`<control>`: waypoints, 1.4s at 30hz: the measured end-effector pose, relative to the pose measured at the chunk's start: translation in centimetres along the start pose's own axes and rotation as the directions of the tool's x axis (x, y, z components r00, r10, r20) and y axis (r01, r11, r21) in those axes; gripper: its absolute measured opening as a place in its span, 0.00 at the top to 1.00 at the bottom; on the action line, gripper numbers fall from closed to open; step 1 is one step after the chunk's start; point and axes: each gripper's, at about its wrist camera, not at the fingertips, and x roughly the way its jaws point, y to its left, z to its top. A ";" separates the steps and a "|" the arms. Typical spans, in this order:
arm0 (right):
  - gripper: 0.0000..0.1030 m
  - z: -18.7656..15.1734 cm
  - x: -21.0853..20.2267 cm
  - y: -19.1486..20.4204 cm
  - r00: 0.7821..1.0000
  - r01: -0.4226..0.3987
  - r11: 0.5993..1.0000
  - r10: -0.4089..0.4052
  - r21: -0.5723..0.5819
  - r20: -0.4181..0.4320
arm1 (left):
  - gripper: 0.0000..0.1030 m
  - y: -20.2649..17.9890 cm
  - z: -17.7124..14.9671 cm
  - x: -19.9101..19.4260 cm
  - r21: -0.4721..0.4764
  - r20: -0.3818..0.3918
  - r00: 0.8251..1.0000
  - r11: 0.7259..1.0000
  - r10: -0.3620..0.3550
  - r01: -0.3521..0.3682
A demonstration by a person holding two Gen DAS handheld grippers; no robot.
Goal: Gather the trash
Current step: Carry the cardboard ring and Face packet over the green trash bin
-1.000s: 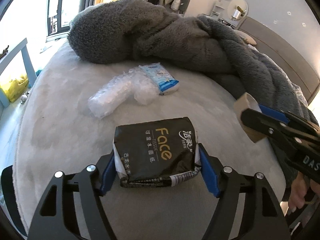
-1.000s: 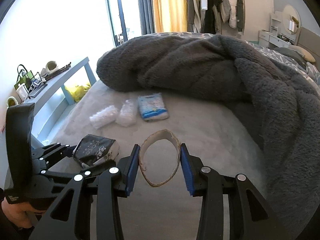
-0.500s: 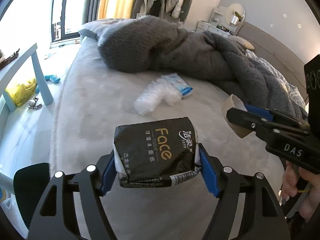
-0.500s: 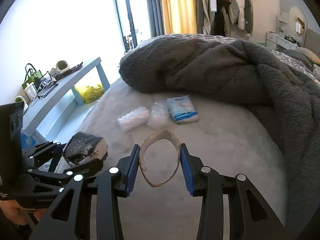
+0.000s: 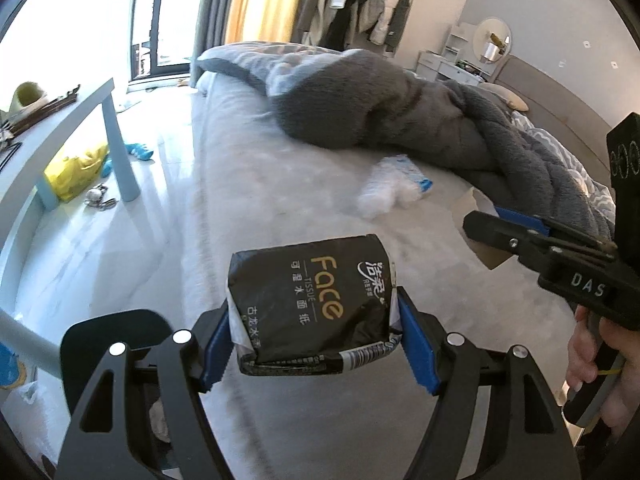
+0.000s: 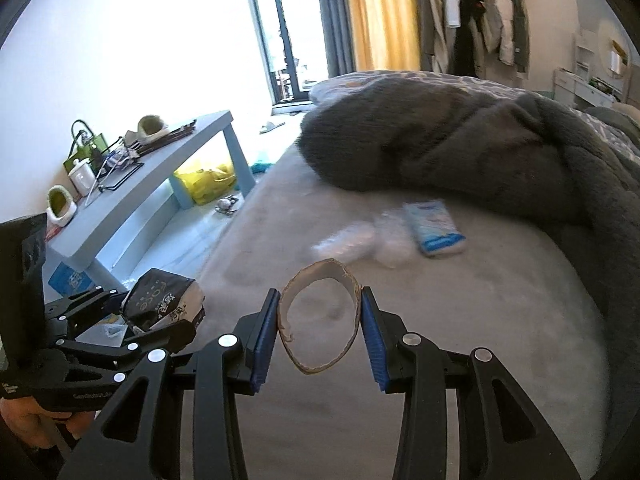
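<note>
- The left tongs are clamped on a black tissue pack, blue pads pressed into both of its short sides; the pack is in the air, clear of the bed.
- The right tongs grip a flattened cardboard ring, squeezed into an oval between the pads, also lifted off the bed.
- What has changed over the last second: both hands have drawn back from the bed together. The grey blanket and the items in front of it now look smaller and further off, and more of the floor and the blue surface beside the bed has come into view.
- Neither grip has changed: the pack and the ring sit between the pads just as they did a second ago.
- A dark rim shows below the left tongs, with something pale inside. It may be a bin, but I cannot tell for sure.
- Still lying on the bed: a crumpled clear plastic wrap and, touching it, a blue-and-white packet, both near the blanket's edge. They are blurred in the right view.
- Meaning for the task: two pieces are secured and look to be on their way to being dropped off; the collecting is partway done, with at least the wrap left, and the packet too if it counts as trash.
</note>
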 end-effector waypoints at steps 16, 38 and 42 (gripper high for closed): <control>0.61 1.4 2.8 7.8 0.996 -0.083 0.994 0.082 -0.072 -0.019 | 0.27 7.8 -2.3 -1.6 -0.054 -0.065 0.995 0.995 0.082 -0.085; 0.61 2.0 7.8 19.1 0.975 -0.219 0.959 0.205 -0.180 -0.091 | 0.27 18.4 -7.1 -2.6 -0.180 -0.210 0.965 0.964 0.157 -0.196; 0.61 1.7 8.6 20.5 0.970 -0.237 0.952 0.219 -0.192 -0.109 | 0.27 20.1 -7.9 -2.9 -0.200 -0.226 0.961 0.958 0.160 -0.207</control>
